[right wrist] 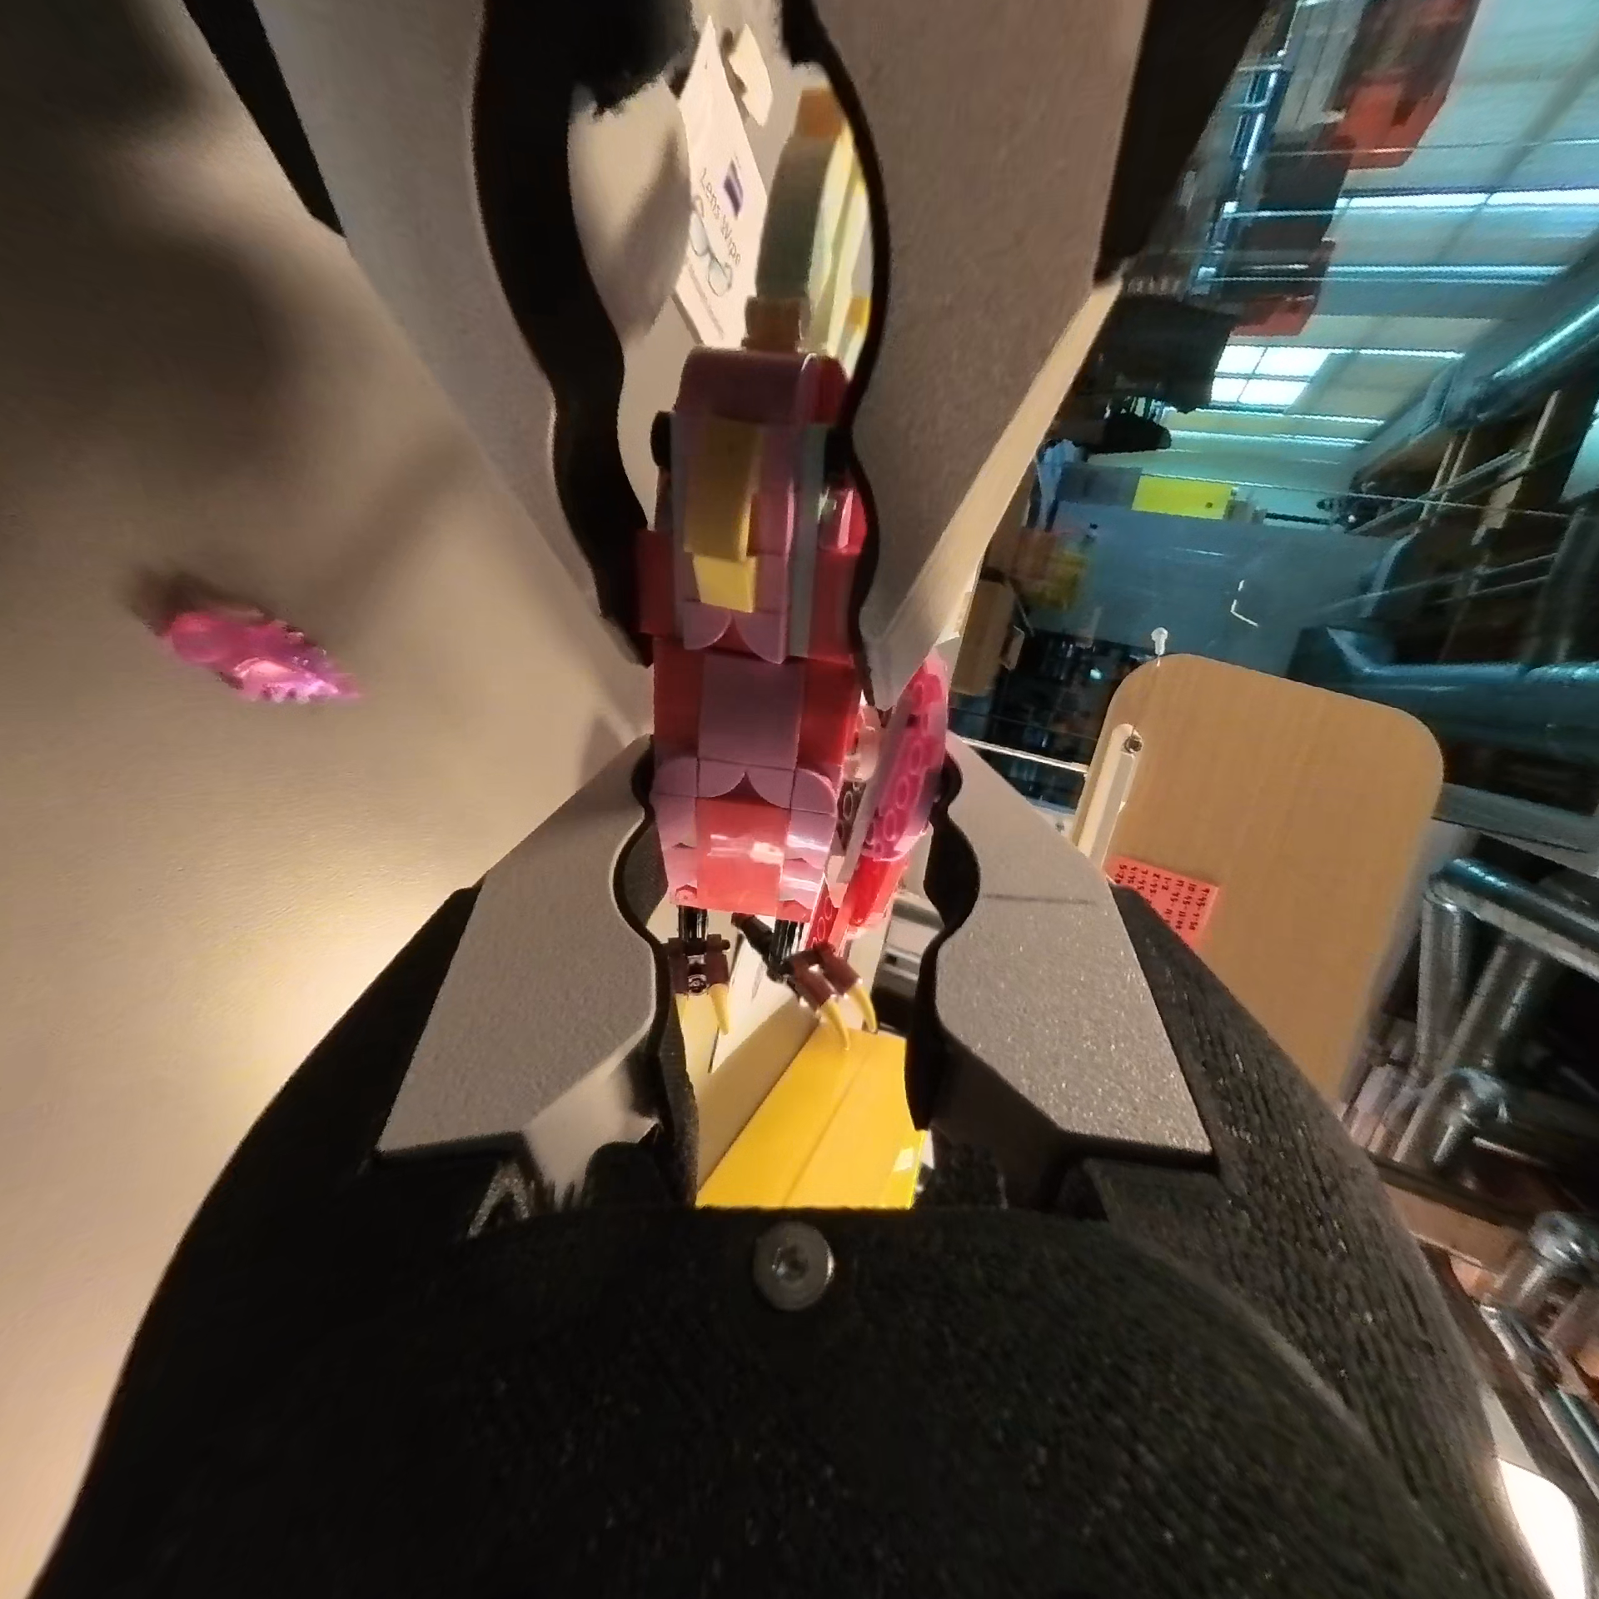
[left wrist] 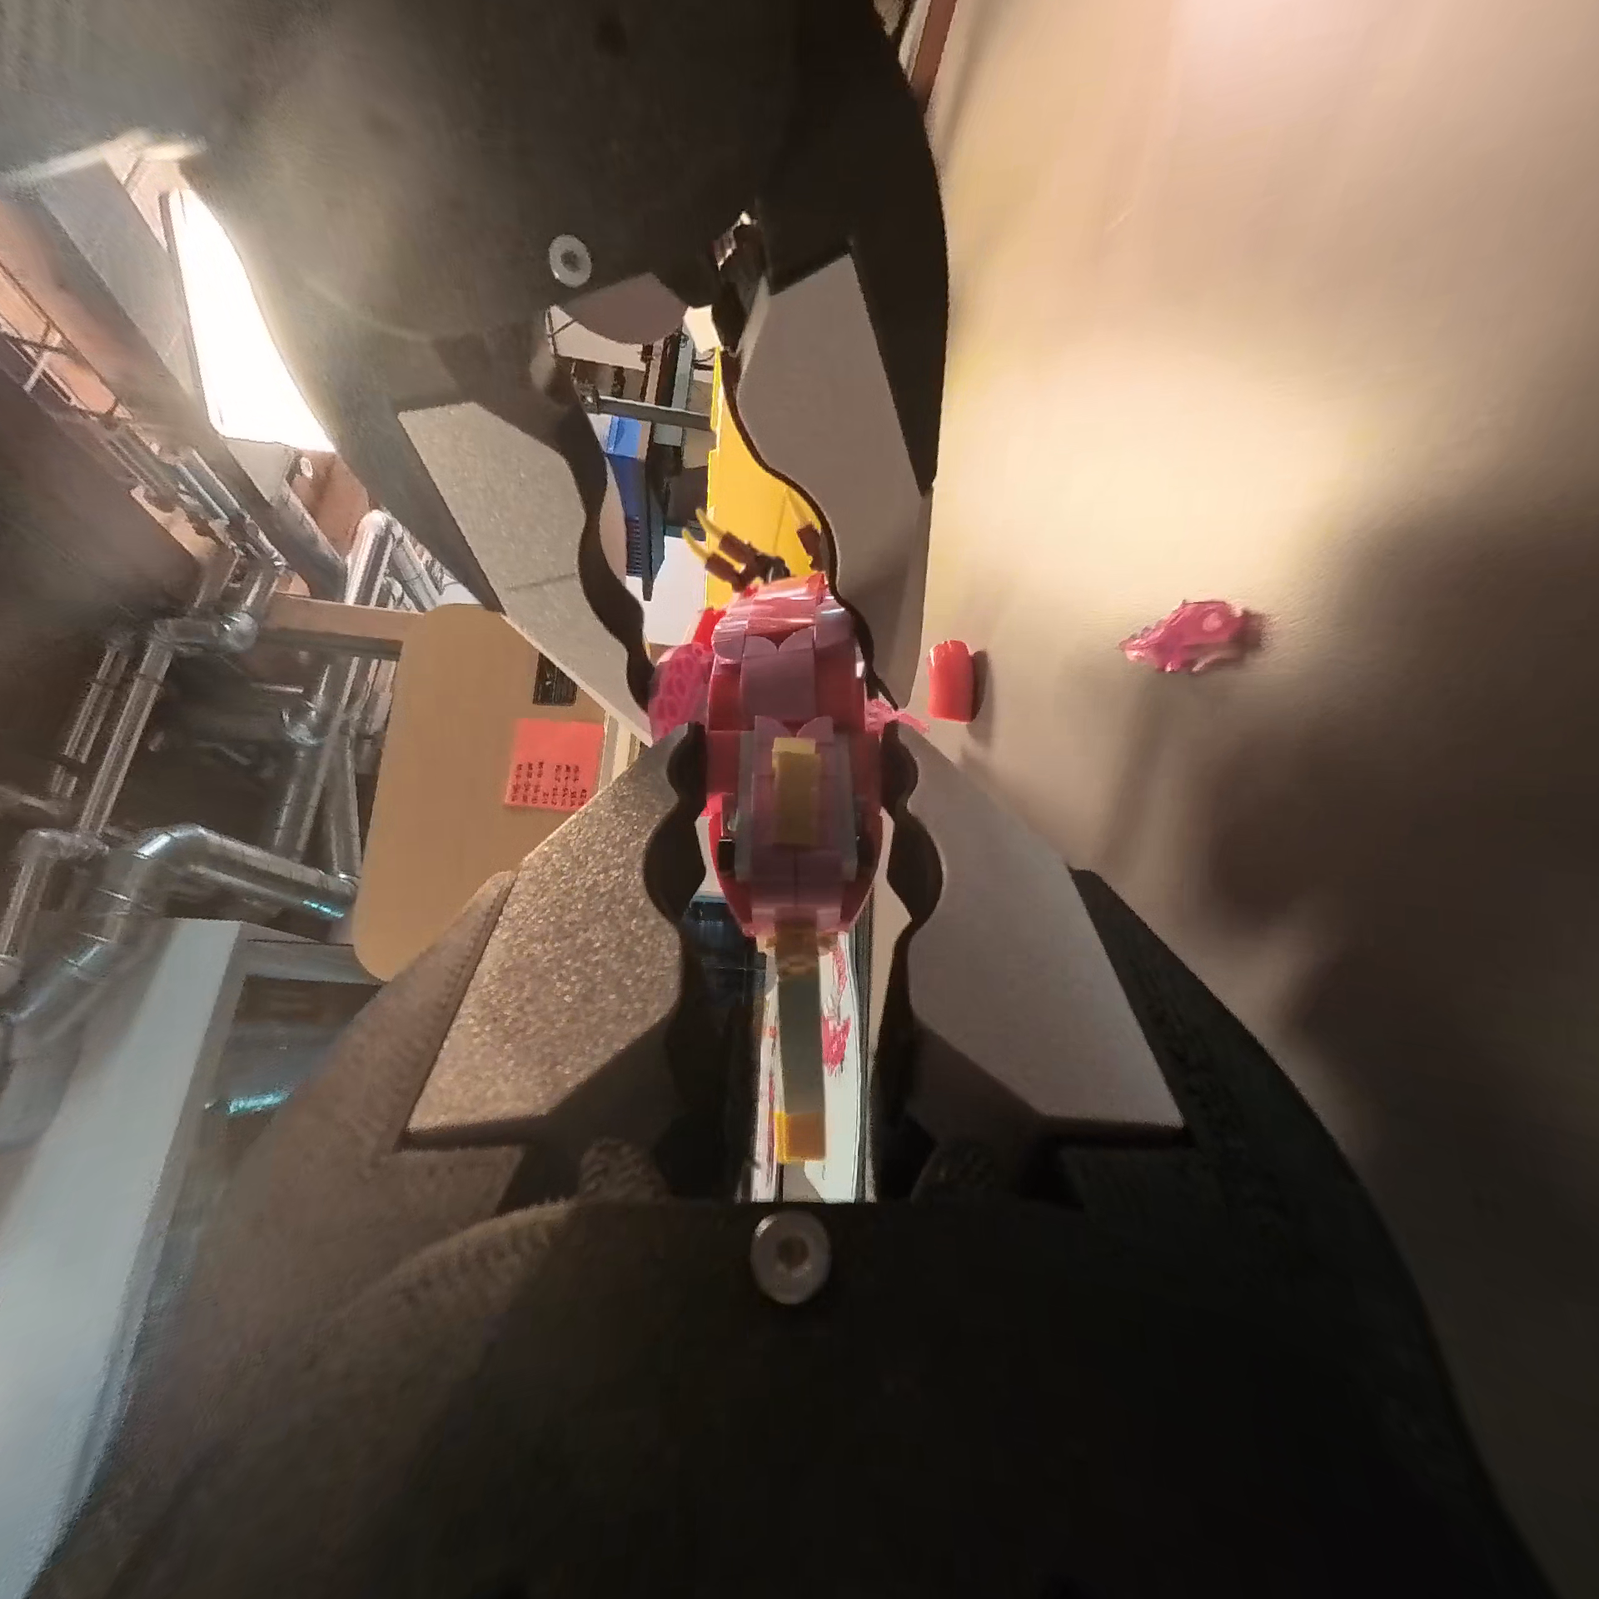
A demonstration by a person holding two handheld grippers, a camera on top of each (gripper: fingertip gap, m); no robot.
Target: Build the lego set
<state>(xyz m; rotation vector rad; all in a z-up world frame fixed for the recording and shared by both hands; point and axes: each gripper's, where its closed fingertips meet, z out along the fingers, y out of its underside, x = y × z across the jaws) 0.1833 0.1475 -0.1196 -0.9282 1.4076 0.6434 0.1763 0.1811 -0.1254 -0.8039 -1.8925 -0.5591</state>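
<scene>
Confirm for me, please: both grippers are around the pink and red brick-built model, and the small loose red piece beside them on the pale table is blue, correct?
Not quite. The small loose piece is red, not blue, as the left wrist view shows. The rest stands: the left gripper and the right gripper are both around the pink and red brick-built model, and the piece lies on the pale table.
</scene>
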